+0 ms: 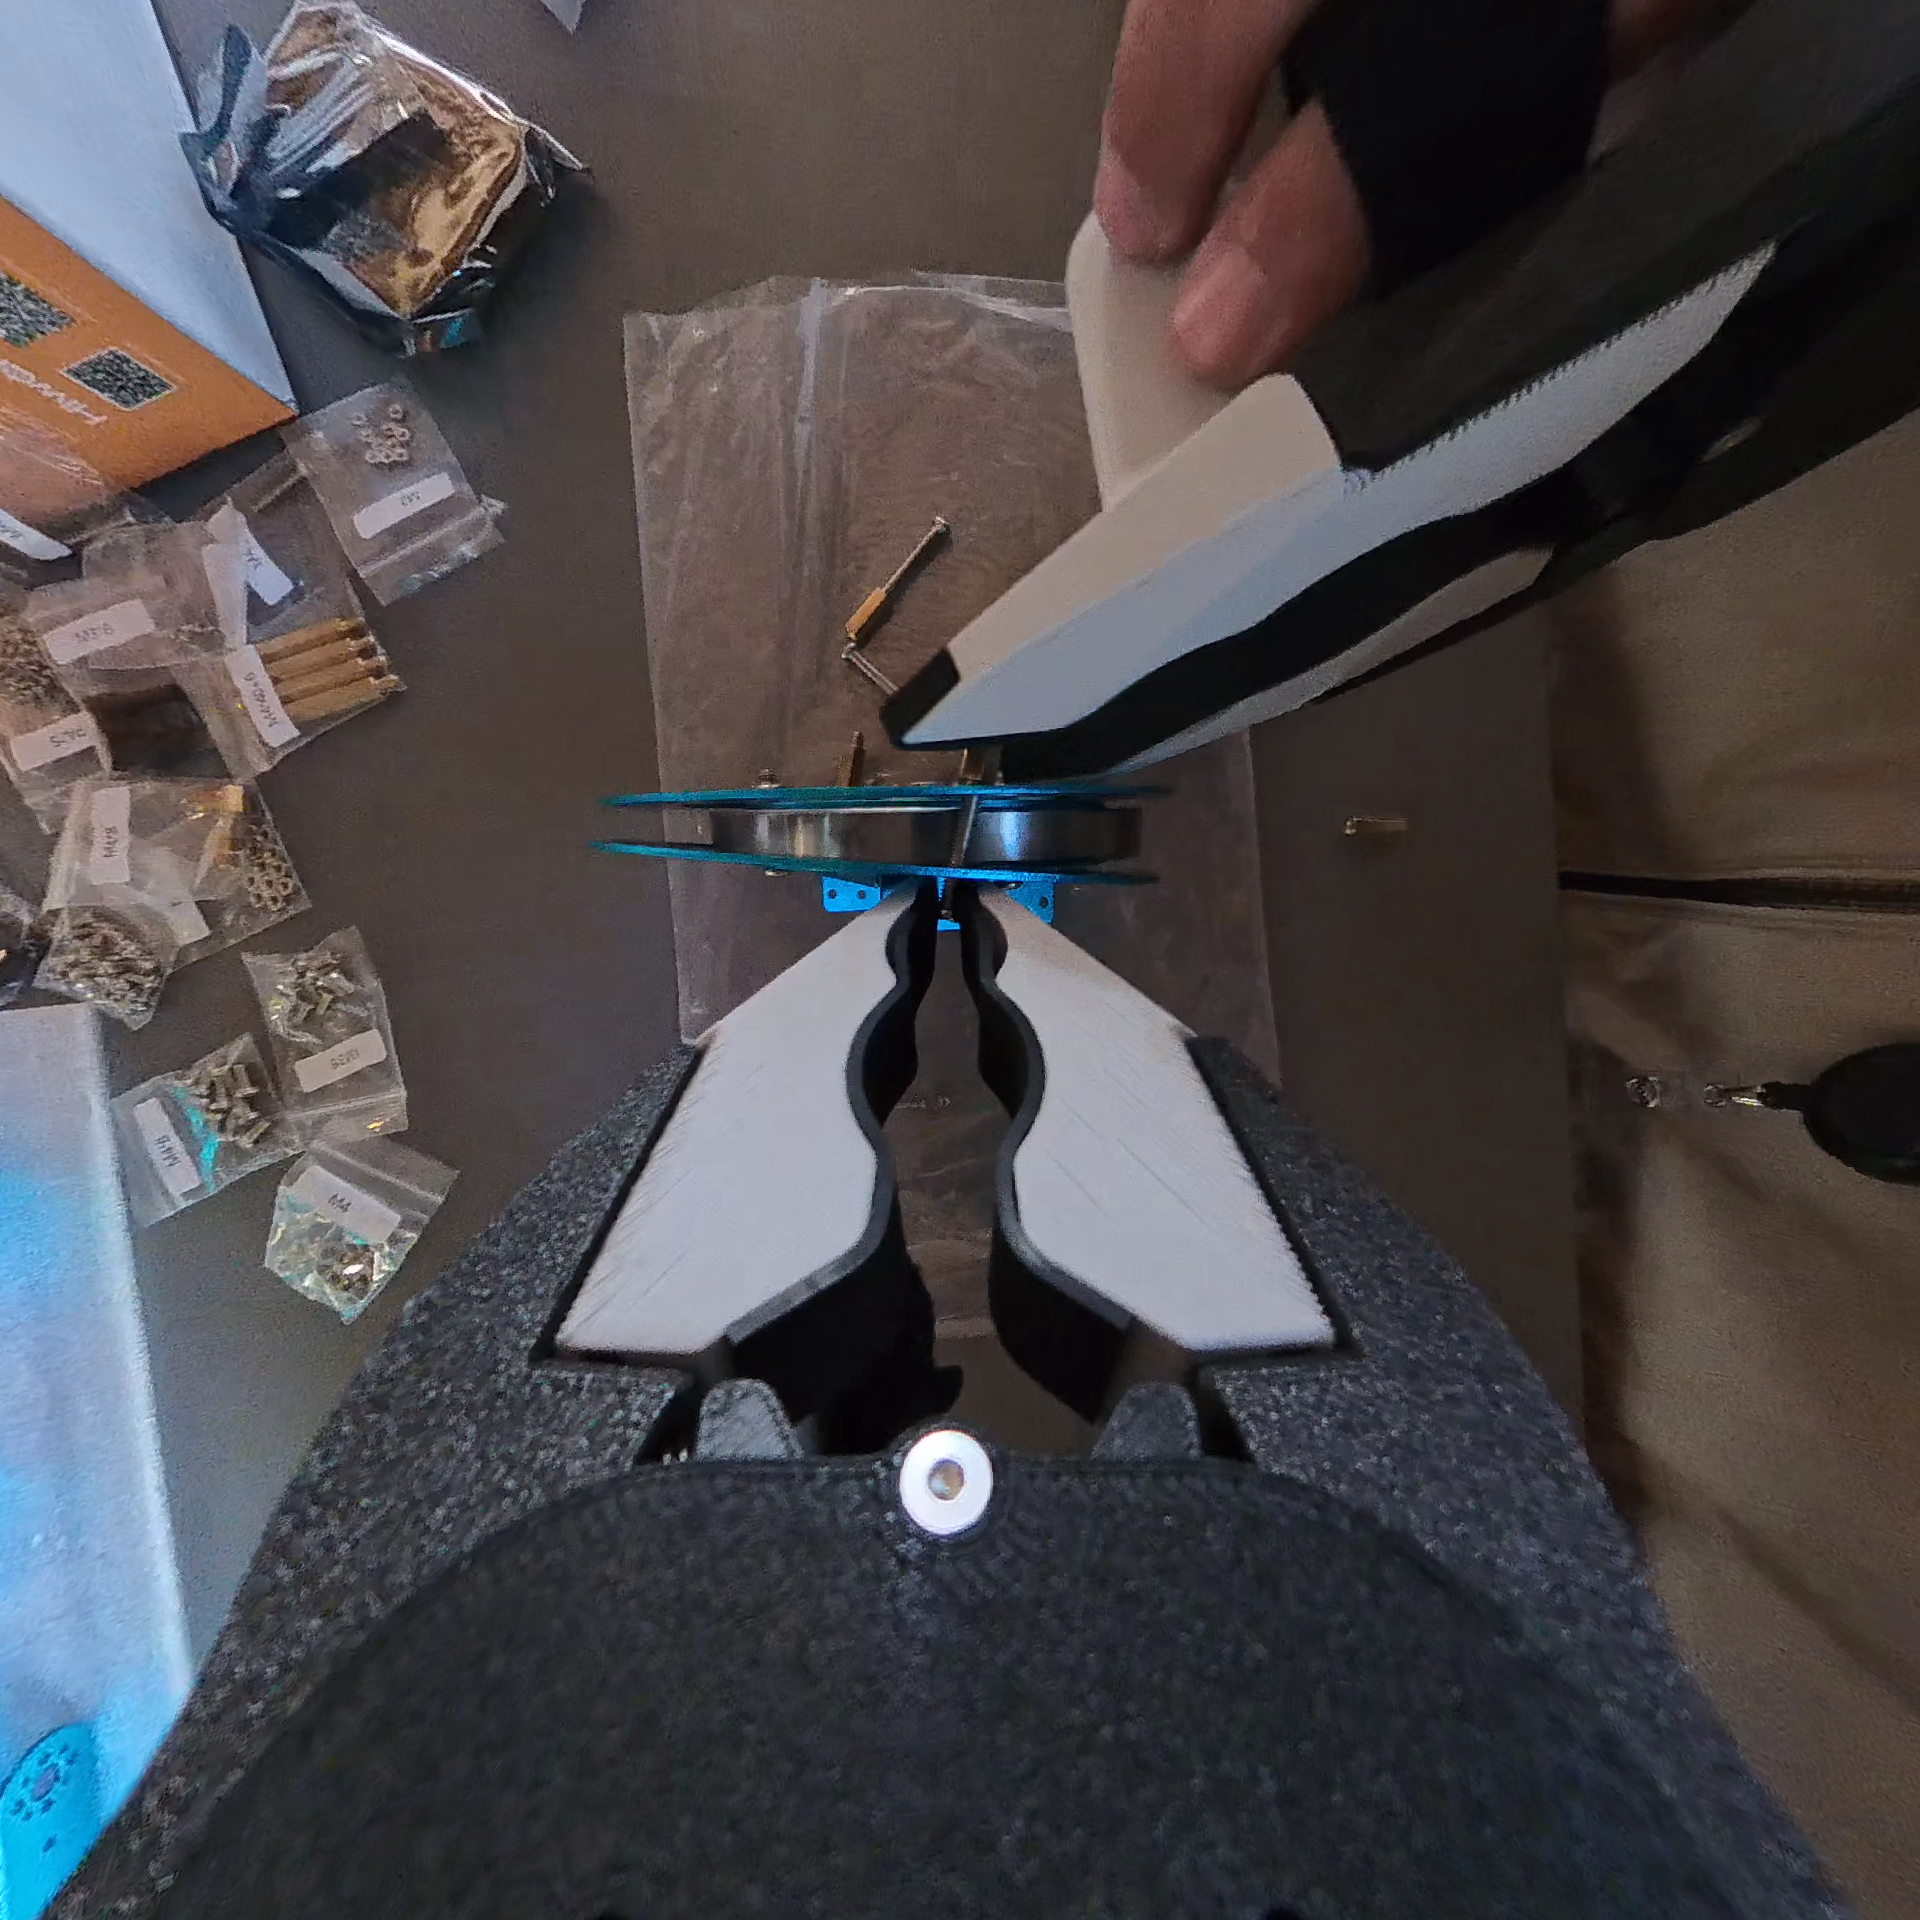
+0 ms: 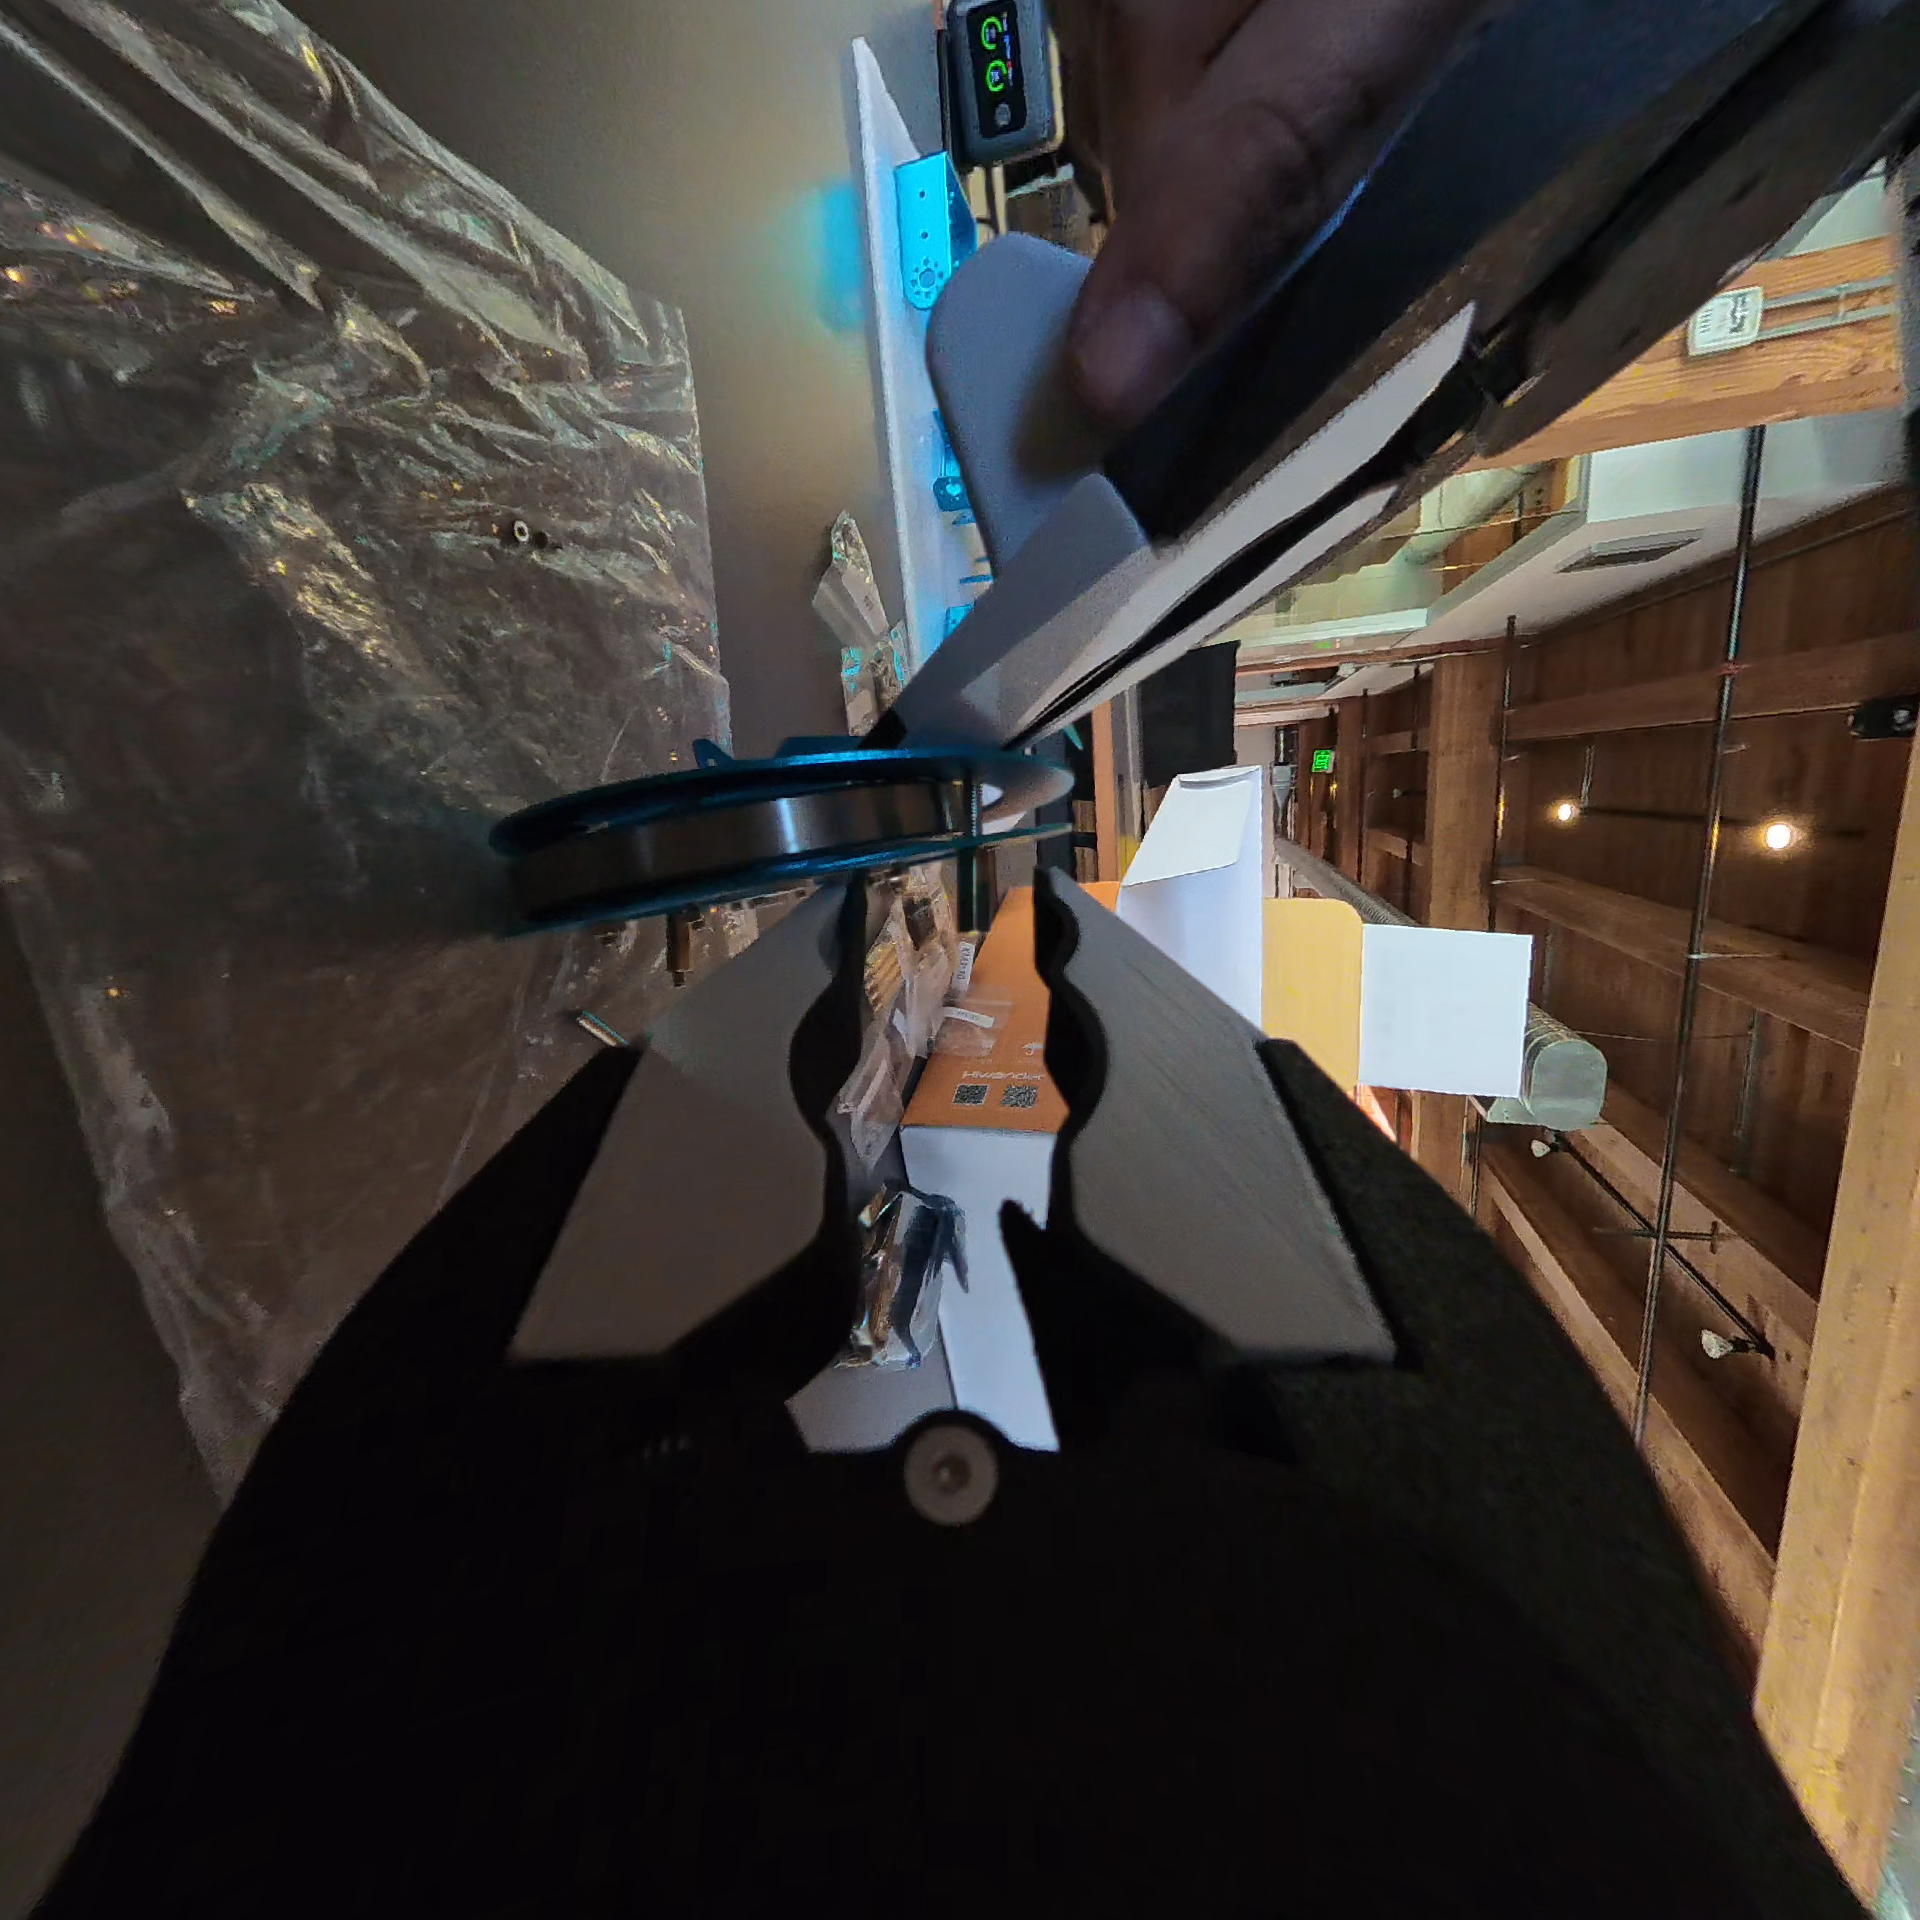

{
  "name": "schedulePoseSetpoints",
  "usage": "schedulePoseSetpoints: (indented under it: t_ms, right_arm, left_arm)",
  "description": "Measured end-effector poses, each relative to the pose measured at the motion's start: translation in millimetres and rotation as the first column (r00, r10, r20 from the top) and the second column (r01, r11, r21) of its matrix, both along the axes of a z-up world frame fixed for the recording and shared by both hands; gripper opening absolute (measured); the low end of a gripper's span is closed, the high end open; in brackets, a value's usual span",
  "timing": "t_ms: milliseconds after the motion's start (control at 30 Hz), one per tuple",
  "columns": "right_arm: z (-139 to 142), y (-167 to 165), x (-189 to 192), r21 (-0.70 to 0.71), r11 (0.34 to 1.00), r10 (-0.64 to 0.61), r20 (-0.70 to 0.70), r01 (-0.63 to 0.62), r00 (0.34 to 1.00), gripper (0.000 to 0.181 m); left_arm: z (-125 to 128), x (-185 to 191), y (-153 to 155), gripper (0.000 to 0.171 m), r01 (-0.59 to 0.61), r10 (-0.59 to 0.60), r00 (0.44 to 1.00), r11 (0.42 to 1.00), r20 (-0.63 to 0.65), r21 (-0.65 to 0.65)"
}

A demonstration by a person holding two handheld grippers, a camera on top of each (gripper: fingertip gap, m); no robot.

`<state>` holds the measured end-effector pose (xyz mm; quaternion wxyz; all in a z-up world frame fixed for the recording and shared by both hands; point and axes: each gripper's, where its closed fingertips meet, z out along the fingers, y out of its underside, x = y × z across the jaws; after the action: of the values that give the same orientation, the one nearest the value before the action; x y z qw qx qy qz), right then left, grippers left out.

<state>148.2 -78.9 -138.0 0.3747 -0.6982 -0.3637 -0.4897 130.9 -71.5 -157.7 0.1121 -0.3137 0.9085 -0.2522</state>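
The left hand-held gripper (image 1: 943, 914) has its fingers drawn nearly together, pinching a small blue bracket tab (image 1: 940, 896) on the near edge of a bearing assembly (image 1: 883, 831): two thin blue discs with a steel ring sandwiched between them. Seen from the left wrist, the assembly appears edge-on, its flat faces up and down and its broad span running left to right across the fingertips. It is held above a clear plastic bag (image 1: 790, 499) lying flat on the brown table (image 1: 540, 790).

The right hand-held gripper (image 1: 935, 707) comes in from beyond the assembly, a person's hand (image 1: 1226, 208) on its handle. Its tips are at the assembly's upper disc, closed to a slit around a thin screw (image 1: 968, 821) that stands through both discs; in the right wrist view its own fingers (image 2: 1143, 1039) show a narrow gap, so whether it truly grips the screw cannot be told.

Beyond the assembly, loose brass standoffs (image 1: 894, 592) lie on the bag. Left of the assembly sit small labelled bags of hardware (image 1: 312, 1060) and an orange box (image 1: 114, 395).
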Motion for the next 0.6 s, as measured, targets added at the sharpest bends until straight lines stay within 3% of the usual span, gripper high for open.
schedulePoseSetpoints:
  t_ms: [200, 333, 500, 600]
  right_arm:
    - [-5.0, -1.3, -0.8, -0.061, 0.998, 0.027, 0.052, -0.024, 0.998, 0.021]
    - [-3.3, -2.3, 0.9, -0.085, 0.996, 0.026, -0.010, -0.026, 1.000, 0.022]
    - [-1.3, -8.0, 25.2, -0.011, 0.996, -0.088, -0.286, 0.089, 0.954, 0.030]
    - [-2.6, -13.6, 35.9, 0.048, 0.982, -0.126, -0.554, 0.183, 0.823, 0.037]
  left_arm:
    - [-0.7, -3.9, 0.3, 0.003, 0.017, -0.017, 1.000, 1.000, 0.011, 0.003]
    - [0.0, -0.3, 3.5, 0.002, 0.018, -0.023, 0.997, 0.998, 0.077, 0.066]
    - [-2.5, -8.6, 7.1, 0.002, 0.007, -0.012, 0.994, 0.999, 0.107, 0.042]
    - [-4.6, -12.0, 17.5, 0.002, -0.014, 0.010, 0.993, 0.999, 0.117, 0.038]
